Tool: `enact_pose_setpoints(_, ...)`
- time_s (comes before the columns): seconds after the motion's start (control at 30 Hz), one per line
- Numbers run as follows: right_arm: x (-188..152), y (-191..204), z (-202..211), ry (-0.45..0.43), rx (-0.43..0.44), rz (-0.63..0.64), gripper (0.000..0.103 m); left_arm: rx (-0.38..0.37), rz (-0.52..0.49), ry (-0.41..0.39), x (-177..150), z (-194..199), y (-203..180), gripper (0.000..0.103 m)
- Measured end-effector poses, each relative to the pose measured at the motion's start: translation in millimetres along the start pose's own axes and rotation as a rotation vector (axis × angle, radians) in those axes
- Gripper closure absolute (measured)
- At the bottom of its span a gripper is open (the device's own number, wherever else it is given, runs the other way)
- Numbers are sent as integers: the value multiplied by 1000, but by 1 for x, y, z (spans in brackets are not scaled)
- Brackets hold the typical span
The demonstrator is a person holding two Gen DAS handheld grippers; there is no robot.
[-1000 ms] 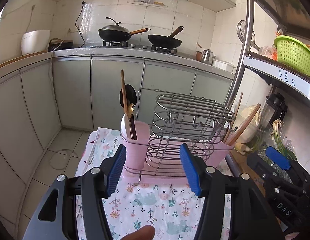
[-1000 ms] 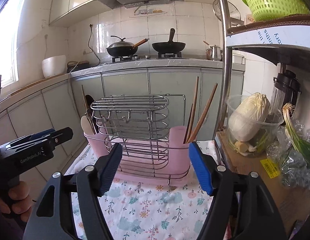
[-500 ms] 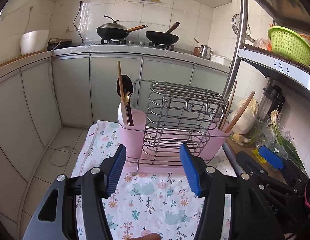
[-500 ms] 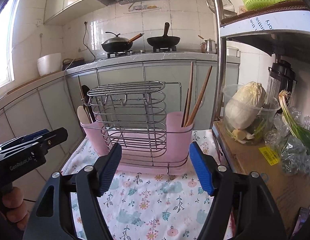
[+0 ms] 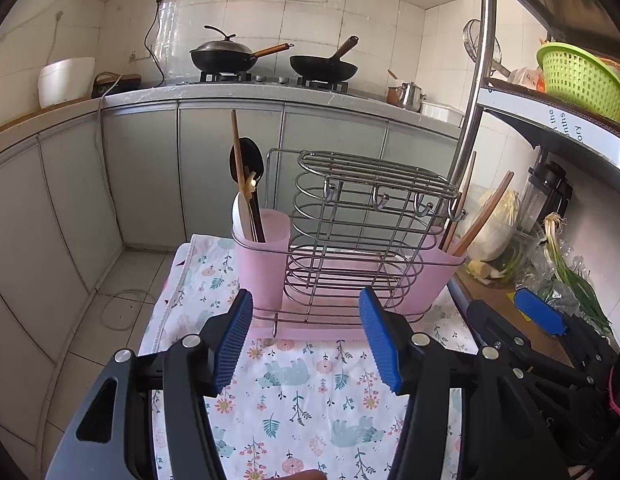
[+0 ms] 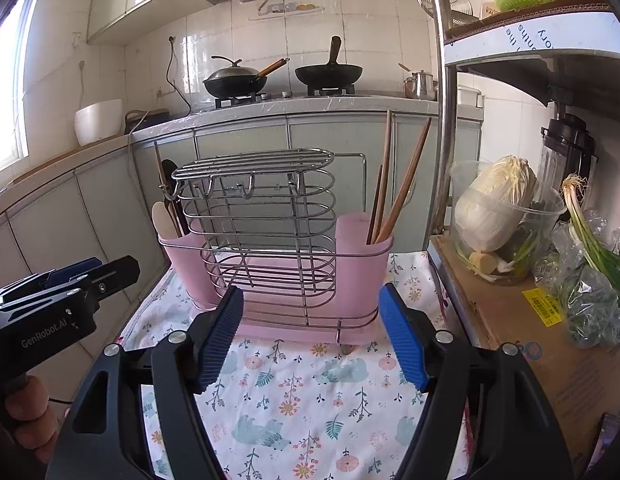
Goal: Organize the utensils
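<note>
A pink utensil holder with a wire rack (image 5: 350, 240) (image 6: 265, 232) stands on a floral cloth (image 5: 301, 392) (image 6: 301, 392). Its left cup (image 5: 261, 252) holds a black spoon (image 5: 247, 160), a white spoon and wooden sticks. Its right cup (image 6: 362, 252) holds wooden chopsticks (image 6: 394, 188). My left gripper (image 5: 305, 334) hovers open in front of the holder, nothing between its blue pads. My right gripper (image 6: 312, 332) is open too, empty, just short of the holder. Each gripper shows at the edge of the other's view.
A shelf unit on the right carries a tub with cabbage (image 6: 498, 208), spring onions (image 6: 594, 248), a blender (image 6: 566, 148) and a green basket (image 5: 582, 80). Grey cabinets and a stove with two woks (image 5: 269, 60) lie behind. The cloth's left edge drops to a tiled floor.
Both grippers have drawn back a little from the holder, which now sits slightly farther and higher in both views. Both stay open and empty.
</note>
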State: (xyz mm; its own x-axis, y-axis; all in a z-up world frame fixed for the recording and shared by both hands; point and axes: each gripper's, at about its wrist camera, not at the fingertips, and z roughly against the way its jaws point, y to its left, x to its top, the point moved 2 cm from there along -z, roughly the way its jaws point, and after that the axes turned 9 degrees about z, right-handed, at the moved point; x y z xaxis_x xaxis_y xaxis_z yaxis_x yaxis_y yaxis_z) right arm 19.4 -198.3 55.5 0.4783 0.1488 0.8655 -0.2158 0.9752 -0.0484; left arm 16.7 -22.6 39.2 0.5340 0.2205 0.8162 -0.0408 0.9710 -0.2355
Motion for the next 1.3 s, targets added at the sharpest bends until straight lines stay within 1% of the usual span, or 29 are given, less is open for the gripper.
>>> enact_pose_setpoints(1.13,-7,0,-9,24,5,-3,32,5,-6,25,-6,-12,-1,49)
enact_pose_setpoints(1.3,-9,0,-12,32,8,-5,32,4,0,39,-7,-15,0,49)
